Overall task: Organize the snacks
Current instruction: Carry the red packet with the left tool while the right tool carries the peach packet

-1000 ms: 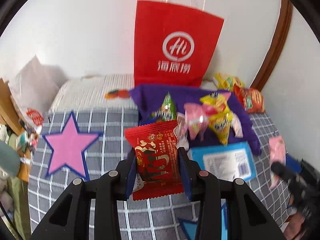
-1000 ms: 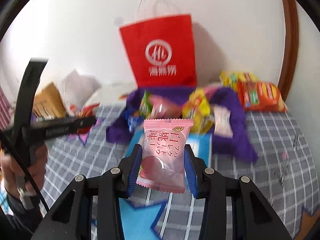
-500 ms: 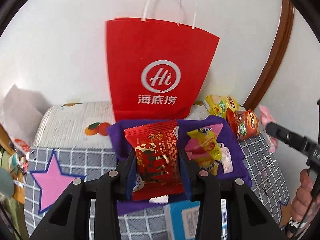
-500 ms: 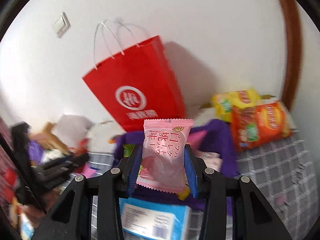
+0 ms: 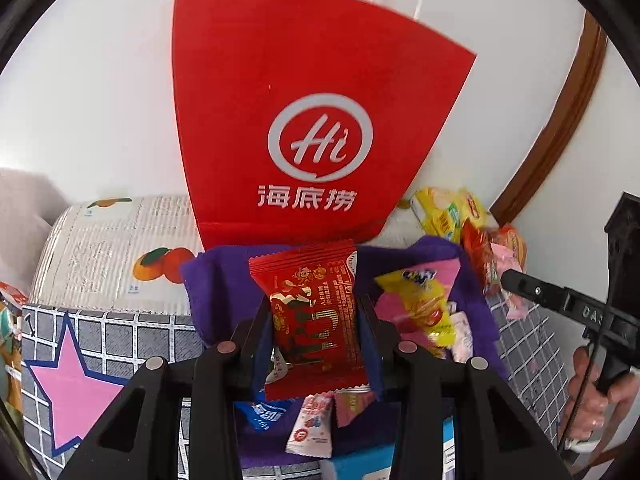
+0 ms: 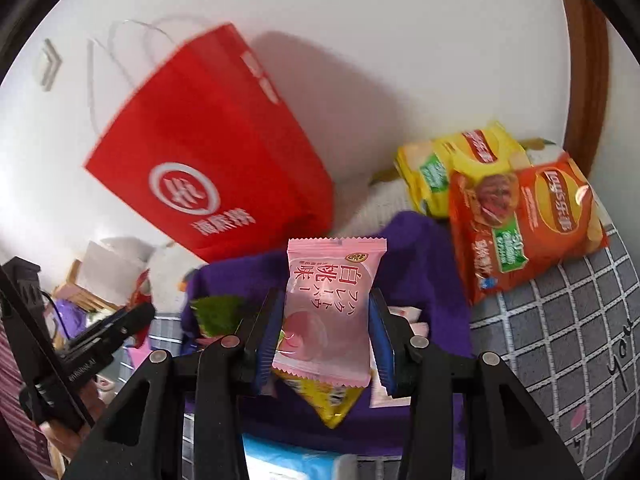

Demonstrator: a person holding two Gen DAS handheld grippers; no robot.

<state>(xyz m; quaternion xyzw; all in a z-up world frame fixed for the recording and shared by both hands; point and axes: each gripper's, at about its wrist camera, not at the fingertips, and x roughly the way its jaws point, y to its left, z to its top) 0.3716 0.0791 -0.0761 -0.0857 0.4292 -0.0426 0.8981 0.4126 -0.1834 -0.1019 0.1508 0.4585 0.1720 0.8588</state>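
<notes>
Left tongs (image 5: 316, 320) pinching red packet (image 5: 314, 320); right tongs (image 6: 326, 332) pinching pink packet (image 6: 330, 312). Both packets above purple cloth (image 5: 216, 280), near red paper bag (image 5: 304, 112). Advice: lift clear over bag rim, one hand first, release inside.

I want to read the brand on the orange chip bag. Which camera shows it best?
The right wrist view: the orange chip bag lies large and unobstructed, logo legible. The left wrist view shows only a small, partly hidden sliver of it at the right.

White wall (image 5: 100, 100), brown wooden trim (image 5: 560, 136), checked bedcover (image 6: 560, 320).
</notes>
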